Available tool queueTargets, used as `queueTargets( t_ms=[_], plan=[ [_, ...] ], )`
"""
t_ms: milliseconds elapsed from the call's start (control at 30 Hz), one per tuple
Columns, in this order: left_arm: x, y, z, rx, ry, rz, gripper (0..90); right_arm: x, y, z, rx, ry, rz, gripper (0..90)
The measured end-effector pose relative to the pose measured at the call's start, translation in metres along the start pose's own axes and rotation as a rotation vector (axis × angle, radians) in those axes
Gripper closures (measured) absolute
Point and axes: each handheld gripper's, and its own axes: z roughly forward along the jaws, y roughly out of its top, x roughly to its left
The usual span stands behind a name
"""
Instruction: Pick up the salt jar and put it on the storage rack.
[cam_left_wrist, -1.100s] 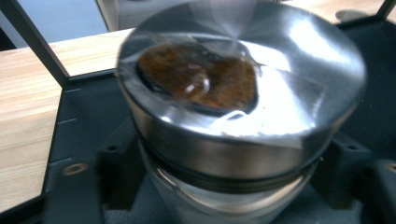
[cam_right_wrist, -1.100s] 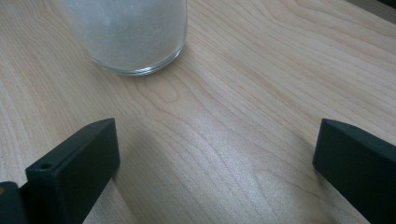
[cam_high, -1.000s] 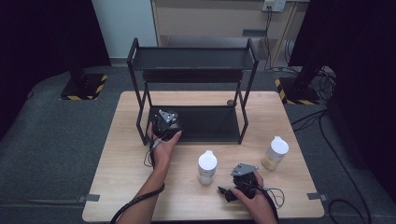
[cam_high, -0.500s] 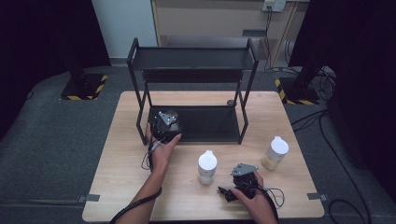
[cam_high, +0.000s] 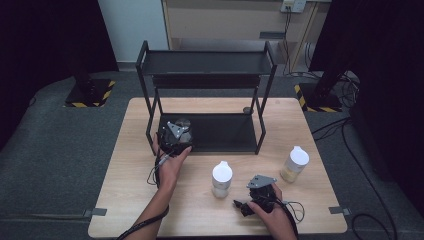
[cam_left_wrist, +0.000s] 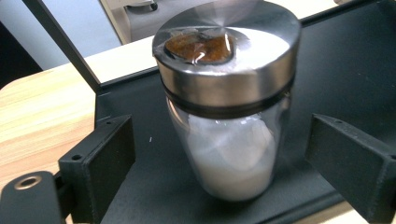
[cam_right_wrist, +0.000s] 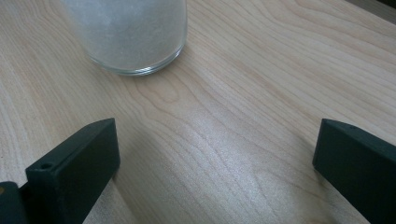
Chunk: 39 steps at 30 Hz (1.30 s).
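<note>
— So, what have I got on the table (cam_high: 125, 200) right now?

— Three jars by my count. One glass jar with a steel lid (cam_left_wrist: 227, 93) stands upright on the bottom shelf of the black rack (cam_high: 220, 132), at its left end. Two white-capped jars stand on the bare wood in front of the rack: one near the middle (cam_high: 221, 178), one off to the right (cam_high: 295, 163), well apart from each other.

— And my left gripper (cam_high: 174, 137)?

— It sits at the rack's front left corner, around that steel-lidded jar. From the left gripper view its jaws have just been opening; the jar stands between them with a clear gap on either side, so it is released, not squeezed. White powder fills the jar's lower half.

— My right gripper (cam_high: 252, 196)?

— Low on the table near the front edge, just beside the middle white-capped jar. In the right gripper view the jaws stand wide with bare wood between them, and the base of a glass jar of white grains (cam_right_wrist: 128, 35) sits ahead, untouched.

— Racks?

— One, two shelves.
</note>
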Motion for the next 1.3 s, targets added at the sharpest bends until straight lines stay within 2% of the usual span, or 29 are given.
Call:
queueTargets(
  t_ms=[367, 500, 733, 933, 1033, 1167, 1300],
  plan=[
    [-0.007, -0.008, -0.014, 0.003, -0.001, 0.04, 7.1, 0.0, 0.0, 0.0, 0.0, 0.0, 0.0, 1.0],
    [-0.008, -0.013, -0.019, 0.0, 0.004, 0.041, 7.1, 0.0, 0.0, 0.0, 0.0, 0.0, 0.0, 1.0],
    [-0.008, -0.019, -0.029, -0.006, -0.013, 0.052, 7.1, 0.0, 0.0, 0.0, 0.0, 0.0, 0.0, 1.0],
    [-0.007, -0.026, -0.037, -0.003, -0.045, 0.06, 7.0, 0.0, 0.0, 0.0, 0.0, 0.0, -0.001, 1.0],
    [0.0, -0.031, -0.042, 0.004, -0.082, 0.027, 7.0, 0.0, 0.0, 0.0, 0.0, 0.0, 0.0, 1.0],
    [0.005, -0.038, -0.051, 0.009, -0.094, 0.043, 7.0, 0.0, 0.0, 0.0, 0.0, 0.0, 0.0, 1.0],
    [0.009, -0.047, -0.059, 0.016, -0.12, 0.034, 7.0, 0.0, 0.0, 0.0, 0.0, 0.0, 0.0, 1.0]
  ],
)
